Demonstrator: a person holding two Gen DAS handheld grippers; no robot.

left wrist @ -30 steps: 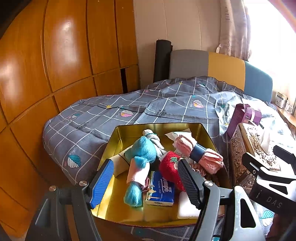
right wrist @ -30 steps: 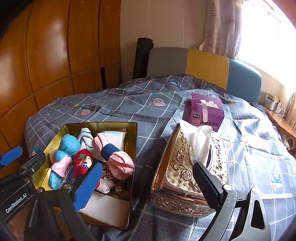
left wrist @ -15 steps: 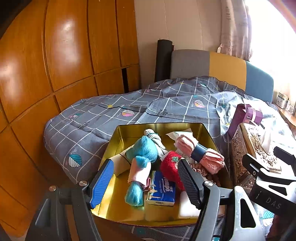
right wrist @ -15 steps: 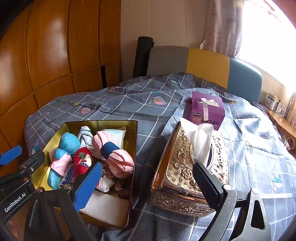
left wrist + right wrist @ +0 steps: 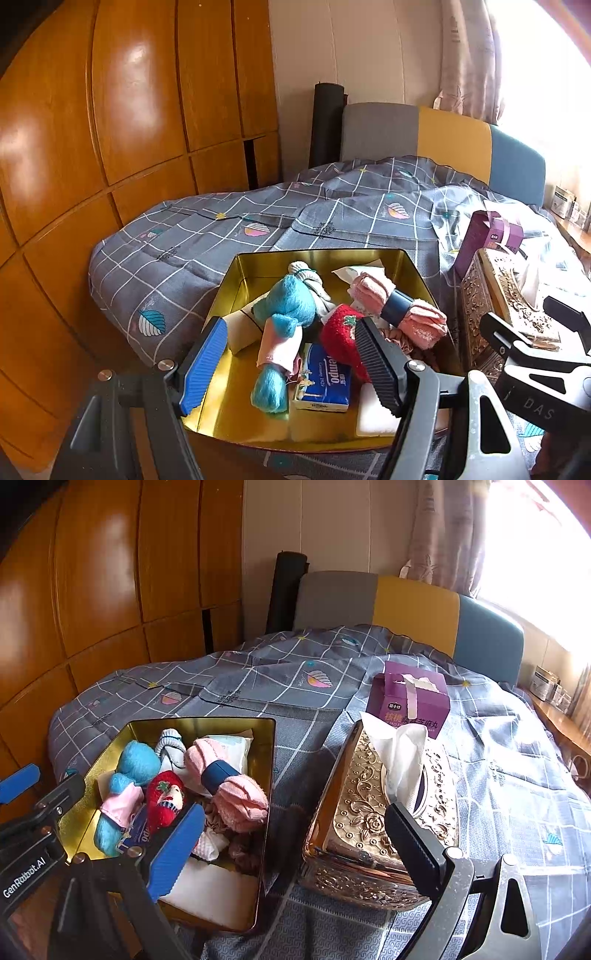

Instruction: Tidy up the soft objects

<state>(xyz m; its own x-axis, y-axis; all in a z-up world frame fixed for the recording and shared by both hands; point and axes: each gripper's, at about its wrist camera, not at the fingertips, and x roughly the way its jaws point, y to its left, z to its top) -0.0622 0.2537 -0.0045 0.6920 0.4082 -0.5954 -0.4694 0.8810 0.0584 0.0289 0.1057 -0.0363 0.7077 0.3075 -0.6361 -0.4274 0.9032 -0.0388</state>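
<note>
While your left hand-held gripper (image 5: 291, 365) and right hand-held gripper (image 5: 295, 845) both gape wide and empty, the soft objects (image 5: 291, 306) sit piled inside the gold tin (image 5: 258, 266). Right of that tin, just beside it, stands the ornate tissue box (image 5: 354, 812).

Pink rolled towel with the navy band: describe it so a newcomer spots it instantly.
On the grey checked bed sits a gold metal tin. At its side nearest the ornate gold tissue box lies the pink rolled towel, the only item cinched by a navy band.
</note>
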